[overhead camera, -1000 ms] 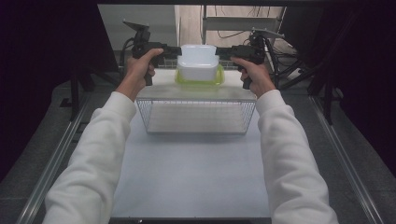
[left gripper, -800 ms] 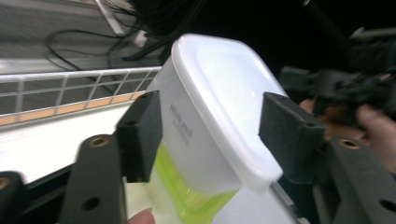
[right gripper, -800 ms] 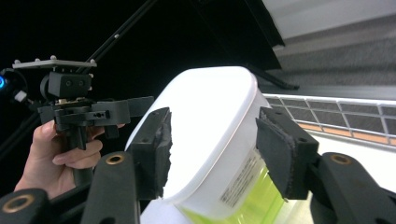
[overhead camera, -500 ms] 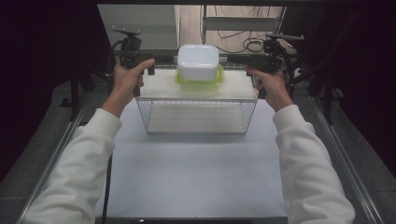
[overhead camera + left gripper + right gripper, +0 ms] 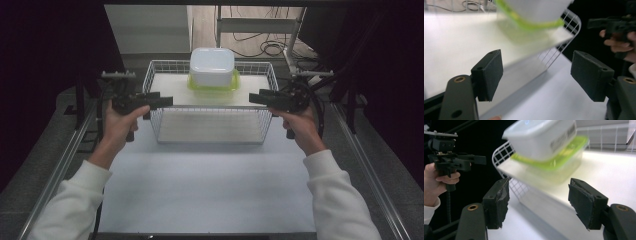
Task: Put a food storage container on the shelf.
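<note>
A white table (image 5: 210, 190) stands amid dark surroundings, a wire basket (image 5: 210, 107) at its 12 o'clock end. Inside, toward the basket's 12 o'clock wall, sits a clear container with a green lid (image 5: 214, 84), a white tub (image 5: 212, 65) stacked on top. The left gripper (image 5: 167, 101) at 9 o'clock and the right gripper (image 5: 254, 97) at 3 o'clock flank the basket, released, jaws just widened, nothing between them
</note>
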### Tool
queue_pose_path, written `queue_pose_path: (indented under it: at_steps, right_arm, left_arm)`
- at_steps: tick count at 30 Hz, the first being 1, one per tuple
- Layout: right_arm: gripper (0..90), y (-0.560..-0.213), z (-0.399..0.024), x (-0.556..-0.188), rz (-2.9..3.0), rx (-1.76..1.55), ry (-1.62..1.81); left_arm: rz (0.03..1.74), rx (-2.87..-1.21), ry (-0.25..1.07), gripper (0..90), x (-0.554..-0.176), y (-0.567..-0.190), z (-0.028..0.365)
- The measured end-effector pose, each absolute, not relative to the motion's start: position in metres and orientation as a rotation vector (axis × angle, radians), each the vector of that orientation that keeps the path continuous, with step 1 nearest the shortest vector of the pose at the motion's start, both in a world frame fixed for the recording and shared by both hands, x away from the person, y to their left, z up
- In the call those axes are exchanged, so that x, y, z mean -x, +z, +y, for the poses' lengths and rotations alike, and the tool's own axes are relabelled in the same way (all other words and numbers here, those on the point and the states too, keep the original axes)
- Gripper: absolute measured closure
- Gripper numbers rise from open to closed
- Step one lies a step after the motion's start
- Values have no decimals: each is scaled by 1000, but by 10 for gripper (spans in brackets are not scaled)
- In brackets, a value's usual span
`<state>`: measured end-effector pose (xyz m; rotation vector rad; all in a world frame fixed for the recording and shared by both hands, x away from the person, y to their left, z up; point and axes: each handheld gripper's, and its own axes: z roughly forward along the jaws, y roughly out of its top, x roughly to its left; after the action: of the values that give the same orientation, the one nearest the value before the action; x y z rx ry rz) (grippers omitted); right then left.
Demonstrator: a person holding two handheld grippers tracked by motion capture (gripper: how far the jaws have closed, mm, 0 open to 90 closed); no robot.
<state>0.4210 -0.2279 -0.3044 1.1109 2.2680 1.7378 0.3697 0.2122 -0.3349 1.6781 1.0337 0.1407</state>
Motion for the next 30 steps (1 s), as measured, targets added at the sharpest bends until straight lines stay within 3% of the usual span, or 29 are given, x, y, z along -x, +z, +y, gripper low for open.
queue_pose_path:
  at_steps: [5,12,19,30]
  right_arm:
    - [321,-337,-231,-394,2297,-1093,1698]
    - [313,-380,-233,-370,2345,-1112,1662]
    - [303,-429,-235,-352,2436,-1173,1566]
    - [276,-462,-241,-342,2473,-1192,1438]
  left_arm:
    - [1034,-1716,116,254,-334,-382,213]
    - [1051,-1792,115,247,-311,-420,210]
    - [1082,-1858,85,243,-302,-453,203]
    - [1168,-1891,87,240,-301,-487,206]
